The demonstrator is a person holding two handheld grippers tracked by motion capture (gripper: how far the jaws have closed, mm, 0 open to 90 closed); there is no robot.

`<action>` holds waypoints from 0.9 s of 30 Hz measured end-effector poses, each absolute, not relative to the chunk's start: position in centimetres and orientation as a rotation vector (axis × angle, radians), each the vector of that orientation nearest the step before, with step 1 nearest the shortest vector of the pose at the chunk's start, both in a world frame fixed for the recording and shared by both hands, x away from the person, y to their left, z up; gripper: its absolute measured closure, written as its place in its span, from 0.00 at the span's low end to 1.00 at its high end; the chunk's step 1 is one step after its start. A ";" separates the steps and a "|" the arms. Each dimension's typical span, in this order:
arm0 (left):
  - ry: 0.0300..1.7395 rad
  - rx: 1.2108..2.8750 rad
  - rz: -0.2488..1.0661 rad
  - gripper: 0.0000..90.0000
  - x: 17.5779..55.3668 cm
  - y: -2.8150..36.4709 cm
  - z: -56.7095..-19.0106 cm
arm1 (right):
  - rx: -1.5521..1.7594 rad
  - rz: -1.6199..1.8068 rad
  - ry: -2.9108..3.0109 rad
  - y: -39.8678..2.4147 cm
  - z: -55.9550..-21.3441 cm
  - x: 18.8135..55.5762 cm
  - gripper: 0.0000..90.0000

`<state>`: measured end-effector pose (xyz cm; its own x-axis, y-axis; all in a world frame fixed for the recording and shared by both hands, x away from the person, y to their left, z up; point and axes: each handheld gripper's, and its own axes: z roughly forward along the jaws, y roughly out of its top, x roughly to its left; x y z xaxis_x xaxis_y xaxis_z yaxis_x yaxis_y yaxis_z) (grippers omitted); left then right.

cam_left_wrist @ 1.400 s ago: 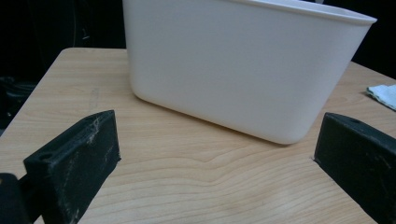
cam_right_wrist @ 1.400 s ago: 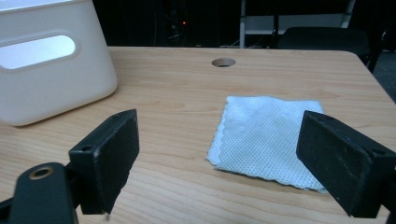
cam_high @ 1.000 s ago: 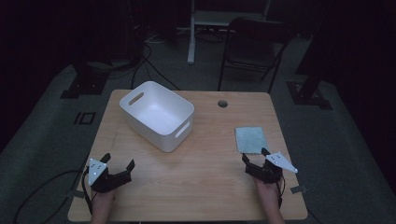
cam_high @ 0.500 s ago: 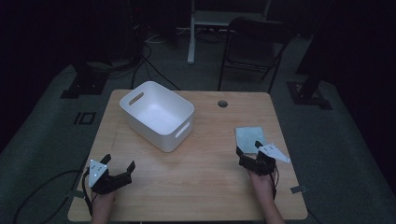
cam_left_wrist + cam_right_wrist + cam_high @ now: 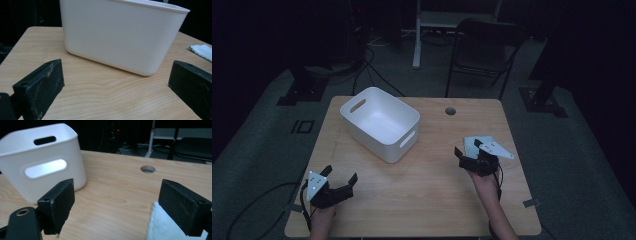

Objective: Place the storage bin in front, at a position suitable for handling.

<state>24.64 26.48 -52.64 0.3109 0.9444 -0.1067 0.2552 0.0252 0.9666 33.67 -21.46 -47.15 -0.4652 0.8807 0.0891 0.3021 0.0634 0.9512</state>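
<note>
Cloth [image 5: 477, 145]: small pale square, lies flat on the worktop [image 5: 432, 200] near its right edge, well apart from the white bin [image 5: 379, 122]. In the right gripper view its weave shows ribbed and limp [image 5: 162, 227]. Judged light, soft, no stiffness; it will sag and fold once lifted, and should not slip on the pads. Nothing fragile about it. Best hold: pinch a near edge or corner, one jaw pressed down to the wood so it scrapes under the fabric, rather than a bite at the middle, which would only bunch it.

Right claw [image 5: 473, 155]: jaws spread wide, nothing between them; one jaw sits over the cloth's near edge, contact cannot be told. Left claw [image 5: 339, 180]: spread, empty, at the near left of the worktop, facing the bin's side wall [image 5: 120, 37].

Against the frame a second earlier: right claw has travelled forward, away from the person, and now overlaps the cloth where before it sat short of it. Left claw, bin and cloth unchanged in place.
</note>
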 end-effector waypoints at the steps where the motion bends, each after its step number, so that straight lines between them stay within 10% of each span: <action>1: 1.161 1.473 0.783 0.00 24.6 26.5 -52.6 | 1.175 1.418 1.814 -21.3 -46.9 33.8 0.15; 27: 1.159 1.483 0.775 0.00 24.8 26.2 -52.6 | 1.111 1.525 1.869 -14.8 -43.3 38.6 0.15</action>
